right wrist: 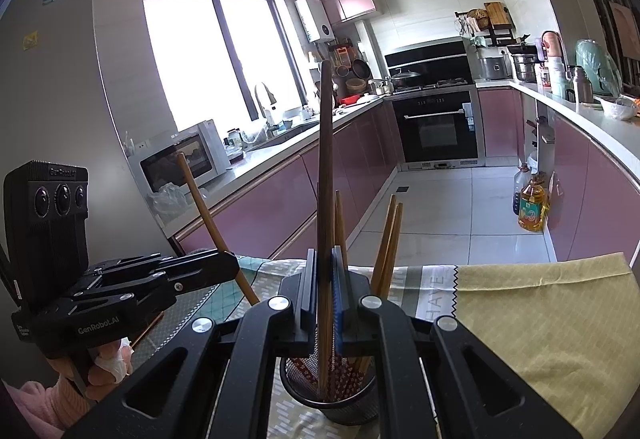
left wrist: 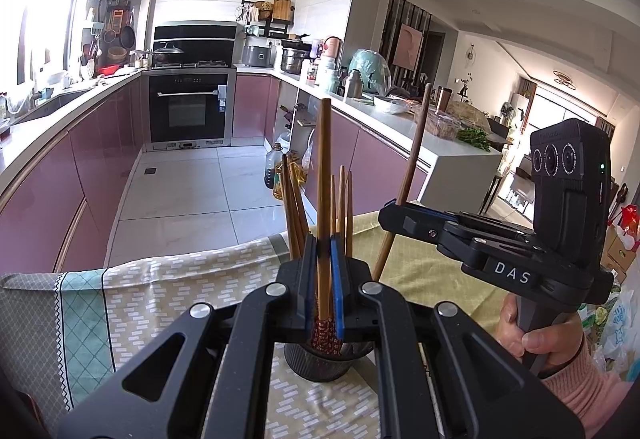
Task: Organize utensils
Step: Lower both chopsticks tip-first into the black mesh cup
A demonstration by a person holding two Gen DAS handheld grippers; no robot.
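Observation:
A black mesh holder [left wrist: 320, 363] [right wrist: 332, 399] stands on the tablecloth just below both grippers, with several wooden chopsticks [left wrist: 294, 207] [right wrist: 390, 239] upright in it. My left gripper [left wrist: 323, 247] [right wrist: 234, 265] is shut on a light brown chopstick [left wrist: 324, 179] [right wrist: 208, 215], whose patterned lower end reaches into the holder. My right gripper [right wrist: 325, 259] [left wrist: 390, 209] is shut on a darker chopstick [right wrist: 326, 159] [left wrist: 416, 147], which leans with its lower end at the holder. A hand in a pink sleeve [left wrist: 560, 371] holds the right gripper's handle.
The patterned tablecloth [left wrist: 160, 299] [right wrist: 540, 319] ends at the table's far edge, with tiled kitchen floor beyond. Pink cabinets and crowded counters [left wrist: 400, 119] line both sides. Oil bottles [right wrist: 532, 207] stand on the floor by the right-hand counter. An oven [left wrist: 188, 111] closes the far end.

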